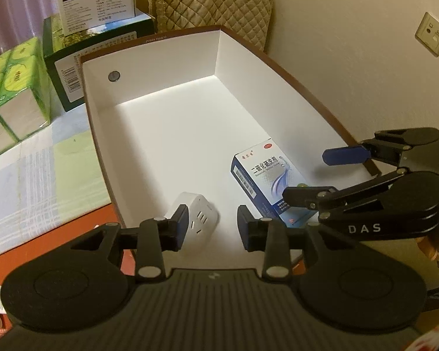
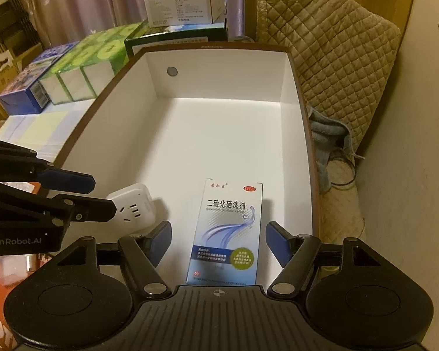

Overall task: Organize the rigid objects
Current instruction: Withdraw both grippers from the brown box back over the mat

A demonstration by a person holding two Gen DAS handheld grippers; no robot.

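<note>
Box (image 2: 300, 134): open white tray; both items lie at its near end, so the far end is free for more
Adapter (image 1: 200, 213): near left corner, sockets up
Carton (image 2: 229, 234): flat, label up, beside the adapter, towards the right wall
Left gripper (image 1: 212, 228): jaws apart, holding nothing, over the adapter
Right gripper (image 2: 218, 242): jaws wide, astride the carton without touching; likely just set down

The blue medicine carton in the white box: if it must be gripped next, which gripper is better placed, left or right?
Right, probably. The right gripper is open, its jaws on either side of the medicine carton. The left gripper is open in front of the white power adapter, beside the carton in the box.
</note>
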